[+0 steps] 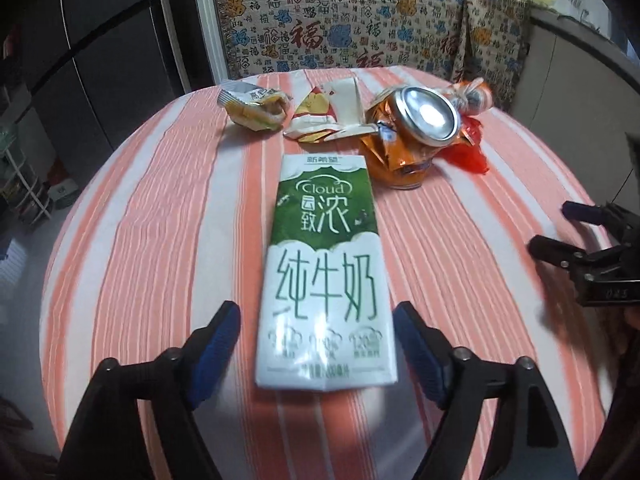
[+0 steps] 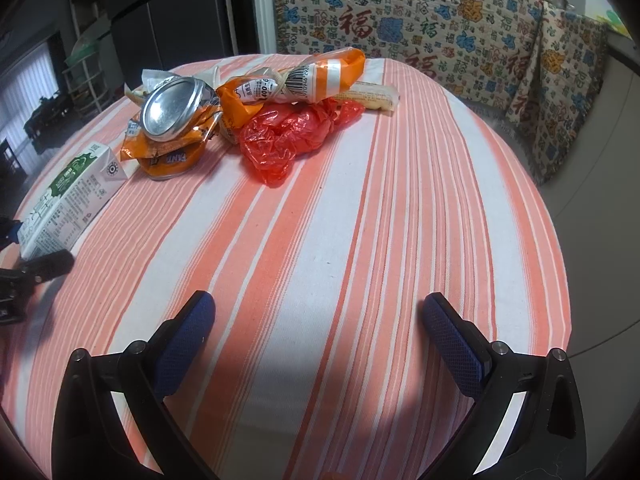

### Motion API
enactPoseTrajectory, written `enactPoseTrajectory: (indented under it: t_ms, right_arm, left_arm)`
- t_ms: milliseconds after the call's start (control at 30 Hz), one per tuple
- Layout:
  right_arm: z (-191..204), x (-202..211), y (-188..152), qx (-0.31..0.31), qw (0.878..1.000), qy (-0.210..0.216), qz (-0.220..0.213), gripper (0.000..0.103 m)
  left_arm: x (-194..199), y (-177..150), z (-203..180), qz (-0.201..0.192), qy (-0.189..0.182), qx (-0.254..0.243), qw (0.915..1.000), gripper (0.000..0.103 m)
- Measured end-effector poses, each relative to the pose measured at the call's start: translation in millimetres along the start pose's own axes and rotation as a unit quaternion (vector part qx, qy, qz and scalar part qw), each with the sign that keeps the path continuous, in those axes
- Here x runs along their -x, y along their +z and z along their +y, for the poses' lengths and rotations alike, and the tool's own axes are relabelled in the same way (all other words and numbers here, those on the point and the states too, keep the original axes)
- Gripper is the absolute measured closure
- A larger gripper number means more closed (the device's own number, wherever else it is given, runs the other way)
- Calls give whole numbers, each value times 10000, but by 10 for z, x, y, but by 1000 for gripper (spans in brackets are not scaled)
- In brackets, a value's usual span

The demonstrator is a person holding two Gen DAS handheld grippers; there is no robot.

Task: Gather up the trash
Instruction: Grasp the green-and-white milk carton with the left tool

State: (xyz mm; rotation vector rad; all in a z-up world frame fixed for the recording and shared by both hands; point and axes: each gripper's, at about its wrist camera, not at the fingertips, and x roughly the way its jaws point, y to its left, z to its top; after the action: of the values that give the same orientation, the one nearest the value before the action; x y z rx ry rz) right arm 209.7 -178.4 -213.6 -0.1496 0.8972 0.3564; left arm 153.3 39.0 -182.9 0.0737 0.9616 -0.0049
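A green and white milk carton lies flat on the orange-striped tablecloth. My left gripper is open, and the carton's near end sits between its blue pads with a gap on each side. Behind the carton lie a crushed orange can, a yellow wrapper and a torn white and red wrapper. My right gripper is open over bare cloth, holding nothing. Ahead of it to the left are the can, a red plastic bag and an orange and white wrapper.
A long pale wrapper lies behind the red bag. Cloth printed with red characters drapes the furniture beyond the table's far edge. A dark cabinet and a wire rack stand on the left.
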Motion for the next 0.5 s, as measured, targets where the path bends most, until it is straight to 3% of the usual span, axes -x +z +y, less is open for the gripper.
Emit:
enactPoseTrajectory:
  t_ms: [200, 300, 367, 433, 500]
  right_arm:
    - [-7, 7, -10, -33, 10000, -16, -11, 1]
    - [-9, 2, -12, -43, 10000, -19, -15, 1]
    - [-12, -3, -8, -51, 10000, -27, -17, 1]
    - [-15, -7, -10, -51, 10000, -36, -17, 1]
    - [-17, -8, -9, -59, 10000, -45, -22, 1]
  left_arm:
    - [-48, 24, 136, -49, -152, 146, 9998, 15]
    - [-31, 12, 142, -123, -278, 141, 9994, 19]
    - [-7, 16, 101, -204, -359, 21, 9991, 41]
    - [13, 23, 63, -247, -413, -69, 9988, 53]
    - [26, 16, 81, -264, -391, -29, 9989, 53]
